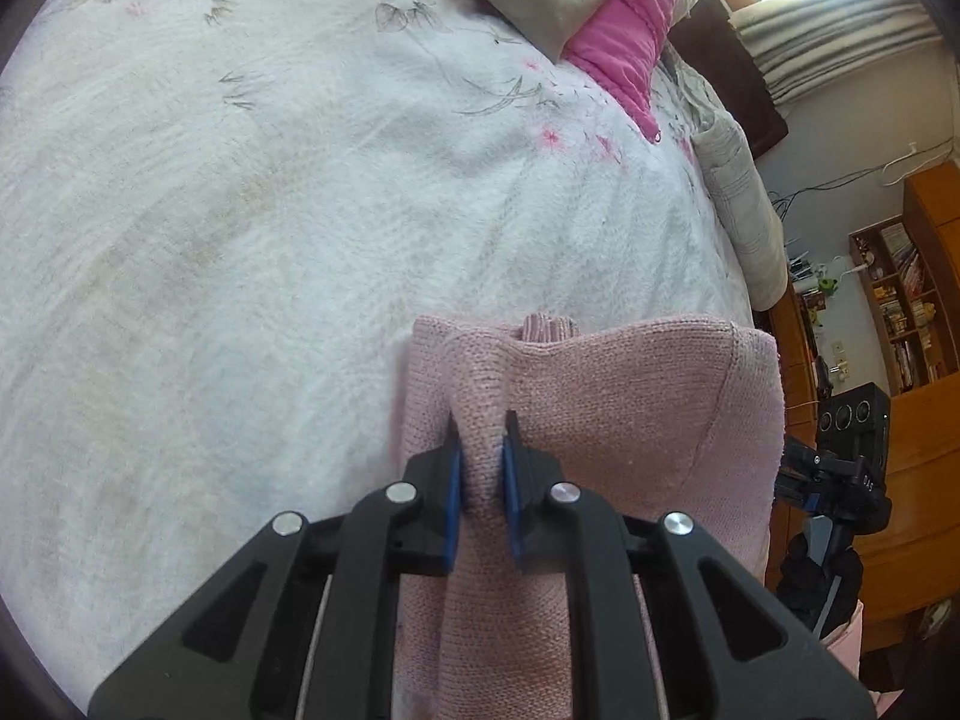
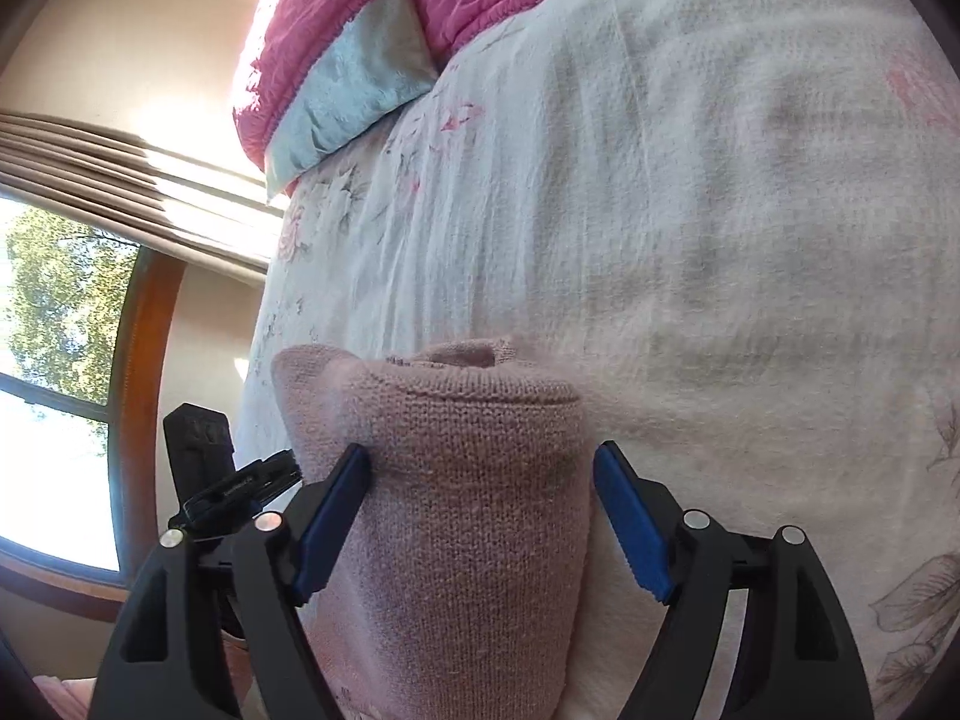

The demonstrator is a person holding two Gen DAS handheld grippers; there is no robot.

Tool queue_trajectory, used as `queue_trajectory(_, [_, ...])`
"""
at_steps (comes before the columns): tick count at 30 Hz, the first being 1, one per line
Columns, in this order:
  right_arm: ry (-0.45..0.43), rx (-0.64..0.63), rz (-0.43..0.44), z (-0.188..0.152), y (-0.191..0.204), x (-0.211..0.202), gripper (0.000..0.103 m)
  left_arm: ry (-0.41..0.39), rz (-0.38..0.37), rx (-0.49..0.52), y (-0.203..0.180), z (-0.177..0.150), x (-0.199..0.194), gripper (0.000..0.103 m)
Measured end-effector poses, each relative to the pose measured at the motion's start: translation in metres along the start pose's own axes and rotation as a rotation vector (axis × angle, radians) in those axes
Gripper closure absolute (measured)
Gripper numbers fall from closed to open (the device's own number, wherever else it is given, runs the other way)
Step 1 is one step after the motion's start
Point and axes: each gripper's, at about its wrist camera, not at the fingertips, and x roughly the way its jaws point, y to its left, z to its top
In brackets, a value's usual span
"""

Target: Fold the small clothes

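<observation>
Wide bare stretch of white floral bedspread (image 1: 252,192) open ahead; only the pink-and-grey pillows (image 1: 600,6) block passage at the far end.

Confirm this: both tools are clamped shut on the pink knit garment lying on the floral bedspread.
Only partly right. The left tool is shut on a pinched ridge of the pink knit garment, as the left wrist view shows. The right wrist view shows the right tool open, its blue pads either side of the fabric. The floral bedspread is correct.

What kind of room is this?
Most likely a bedroom: a bed with a floral blanket, pillows at its head, a curtained window and a bookshelf.
</observation>
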Motion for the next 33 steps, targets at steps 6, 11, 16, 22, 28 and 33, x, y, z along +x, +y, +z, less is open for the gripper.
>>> queue_trajectory(6, [-0.026, 0.114, -0.057, -0.008, -0.029, -0.003, 0.061, -0.004, 0.039, 0.043, -0.007, 0.001, 0.001, 0.084])
queue_trajectory(11, [-0.043, 0.206, -0.043, -0.016, -0.053, 0.000, 0.062, 0.032, 0.089, 0.068, -0.006, -0.001, 0.020, 0.079])
queue_trajectory(16, [-0.052, 0.176, -0.028, -0.016, -0.041, -0.011, 0.049, 0.023, 0.118, 0.068, -0.013, 0.000, 0.001, 0.071])
queue_trajectory(22, [-0.056, 0.122, 0.002, -0.063, -0.021, -0.048, 0.032, 0.028, 0.123, 0.074, -0.029, -0.044, -0.054, 0.062])
queue_trajectory(28, [0.079, 0.171, -0.004, -0.143, -0.020, -0.043, 0.029, 0.115, 0.080, 0.076, -0.057, -0.120, -0.064, 0.050])
queue_trajectory(33, [0.152, 0.204, 0.027, -0.178, -0.026, -0.021, 0.037, 0.189, 0.099, 0.056, -0.054, -0.149, -0.037, 0.072])
